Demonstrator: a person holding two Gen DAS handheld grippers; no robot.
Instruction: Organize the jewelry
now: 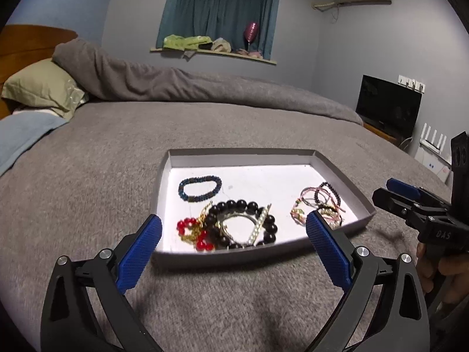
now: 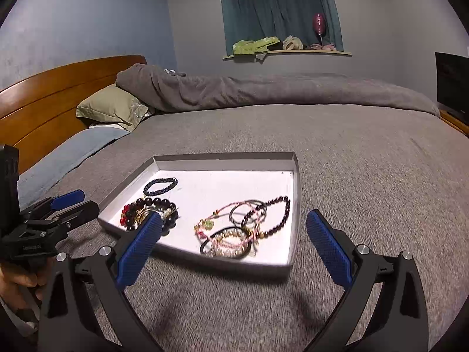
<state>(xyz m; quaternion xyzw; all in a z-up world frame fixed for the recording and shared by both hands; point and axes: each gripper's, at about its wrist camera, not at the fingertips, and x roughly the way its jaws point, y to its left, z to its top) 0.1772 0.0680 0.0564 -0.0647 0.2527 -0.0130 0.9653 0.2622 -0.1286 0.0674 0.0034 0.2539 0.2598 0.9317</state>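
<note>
The only lettering I can read sits on my right gripper (image 1: 390, 189), off to the right of my left fingers: pale raised capitals "DAS" on the black plastic body (image 1: 442, 234) behind its blue-padded fingers. From the other side, left of my right fingers, my left gripper (image 2: 77, 202) carries a similar pale mark on its black plastic body (image 2: 30, 248), but it is too small and blurred for me to make out. Nothing else ahead of my fingers bears readable text.
</note>
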